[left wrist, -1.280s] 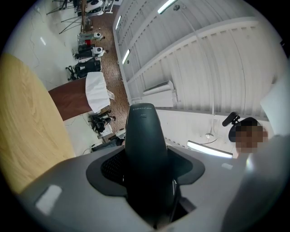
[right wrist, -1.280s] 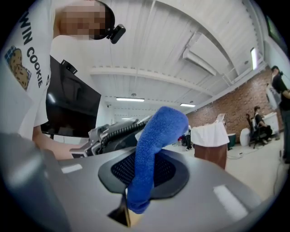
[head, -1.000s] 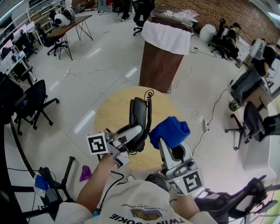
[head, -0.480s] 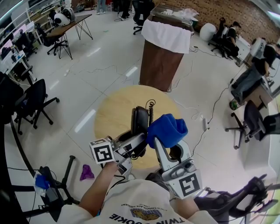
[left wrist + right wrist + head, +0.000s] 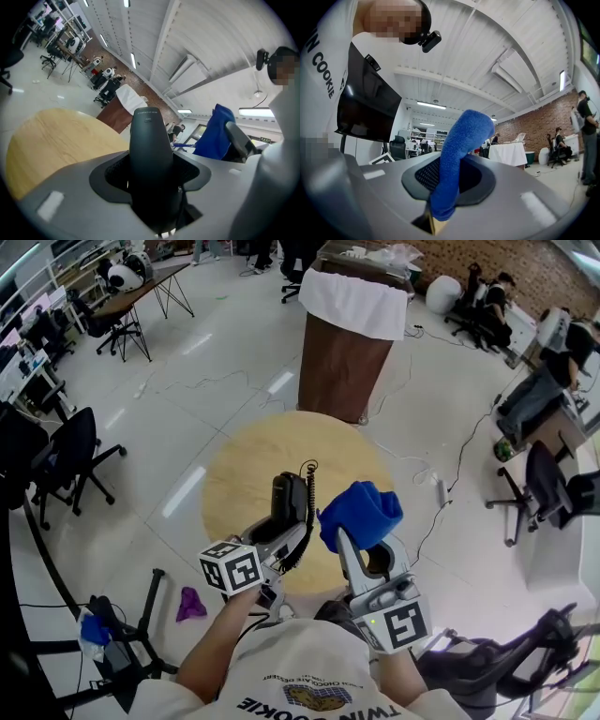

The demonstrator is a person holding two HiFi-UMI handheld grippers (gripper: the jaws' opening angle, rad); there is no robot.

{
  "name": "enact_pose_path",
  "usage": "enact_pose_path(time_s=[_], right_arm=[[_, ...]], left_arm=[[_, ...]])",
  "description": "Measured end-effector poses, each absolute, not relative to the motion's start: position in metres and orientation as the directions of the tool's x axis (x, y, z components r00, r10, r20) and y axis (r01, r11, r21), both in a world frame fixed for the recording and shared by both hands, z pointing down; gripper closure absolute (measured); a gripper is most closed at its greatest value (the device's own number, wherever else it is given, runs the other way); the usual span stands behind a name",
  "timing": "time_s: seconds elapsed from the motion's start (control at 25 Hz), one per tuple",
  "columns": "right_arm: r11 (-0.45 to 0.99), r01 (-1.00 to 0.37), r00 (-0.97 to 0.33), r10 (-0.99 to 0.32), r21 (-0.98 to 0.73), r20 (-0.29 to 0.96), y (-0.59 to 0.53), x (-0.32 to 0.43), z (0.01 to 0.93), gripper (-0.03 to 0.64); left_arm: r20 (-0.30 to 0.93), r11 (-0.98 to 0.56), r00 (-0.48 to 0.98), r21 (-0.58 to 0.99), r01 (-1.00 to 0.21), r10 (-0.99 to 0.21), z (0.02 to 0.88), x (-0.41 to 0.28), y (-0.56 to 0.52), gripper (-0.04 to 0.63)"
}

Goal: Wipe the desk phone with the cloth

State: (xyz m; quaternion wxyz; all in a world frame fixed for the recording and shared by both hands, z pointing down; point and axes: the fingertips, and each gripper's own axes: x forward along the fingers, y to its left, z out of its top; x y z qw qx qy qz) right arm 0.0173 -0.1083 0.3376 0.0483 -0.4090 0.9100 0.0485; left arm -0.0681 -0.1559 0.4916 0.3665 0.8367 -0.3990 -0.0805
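While the left hand-held gripper [image 5: 283,531] is clamped with its jaws wide around a black phone handset [image 5: 284,501], the right hand-held gripper [image 5: 361,545] is closed on a bunched blue cloth [image 5: 361,510]. Both are held up over the near edge of a round wooden surface [image 5: 239,470], close to the person's chest. The handset stands nearly upright in the grip, and its coiled cord [image 5: 307,512] runs down the side facing the cloth, so the cord lies between the two. Cloth and handset sit just beside each other (whether they touch cannot be told from the head view; the left gripper view shows a gap). In the right gripper view the cloth [image 5: 461,140] rises out of the pinched jaws and folds over at the top.

Beyond the surface stands a brown bin [image 5: 342,371] draped in white. A black office chair [image 5: 70,451] is at the left, a purple scrap [image 5: 190,603] lies on the floor, and a white power strip [image 5: 441,493] lies to the right.
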Motion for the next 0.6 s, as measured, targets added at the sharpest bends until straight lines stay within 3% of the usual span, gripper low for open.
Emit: enact_pose_path(time_s=[0.6], right_arm=[[0.640,-0.768,-0.640,-0.768,0.006,-0.011,-0.121,0.021,0.387,0.552]], left_arm=[[0.581,-0.187,0.448,0.454,-0.871,-0.679,0.618,-0.082,-0.182,0.334]])
